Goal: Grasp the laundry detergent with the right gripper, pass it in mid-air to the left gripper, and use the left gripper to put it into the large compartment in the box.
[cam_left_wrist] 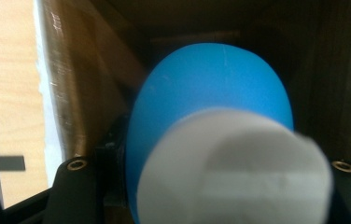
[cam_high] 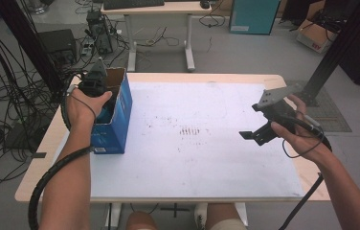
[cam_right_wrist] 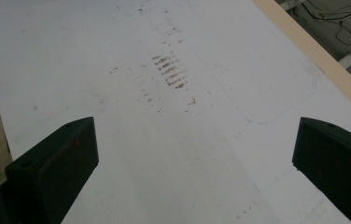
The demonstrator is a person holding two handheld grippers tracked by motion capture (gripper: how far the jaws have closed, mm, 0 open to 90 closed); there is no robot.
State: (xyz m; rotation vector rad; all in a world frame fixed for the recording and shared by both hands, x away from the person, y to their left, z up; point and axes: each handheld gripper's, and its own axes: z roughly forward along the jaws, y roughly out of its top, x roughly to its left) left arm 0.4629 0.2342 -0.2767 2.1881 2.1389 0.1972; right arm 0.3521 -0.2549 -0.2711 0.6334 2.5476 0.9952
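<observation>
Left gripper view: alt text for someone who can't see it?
Close up, a blue rounded object with a blurred white end sits between the left gripper's jaws, inside a brown cardboard box. Left of the box wall lie a white sheet edge and the pale wooden tabletop.

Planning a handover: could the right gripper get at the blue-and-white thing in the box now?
Probably not: the right gripper hangs open over the table's far side, and the left gripper fills the blue box around the blue-and-white object.
</observation>
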